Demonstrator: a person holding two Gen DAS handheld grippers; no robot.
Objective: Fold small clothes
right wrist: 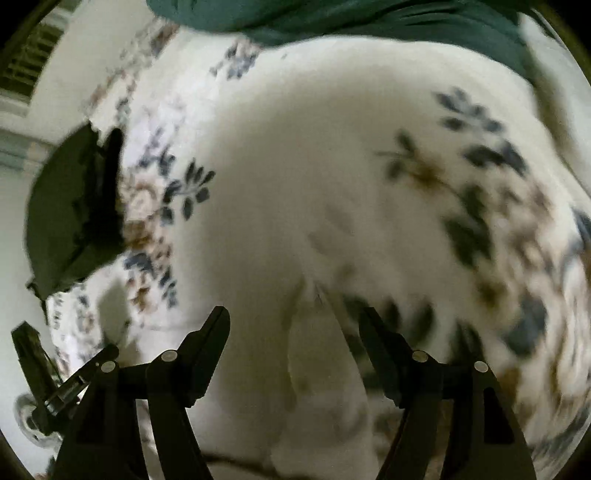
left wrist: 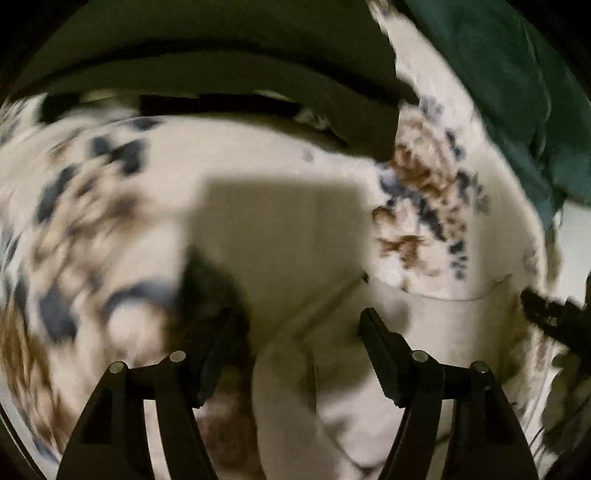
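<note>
Both tongs, left (left wrist: 295, 354) and right (right wrist: 295, 350), point steeply downward with jaws spread apart, gripping nothing.

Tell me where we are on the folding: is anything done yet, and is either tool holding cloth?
Done: a dark garment looks folded flat on the floral sheet, though blur limits certainty. In hand: nothing. The left tool and right tool both stand open above a pale cloth, no pad pressing on it. Left: that pale cloth, and a green garment lying bunched at the edge.

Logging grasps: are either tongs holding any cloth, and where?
Nothing is held. Left tongs and right tongs both stand open above the floral cloth.
</note>
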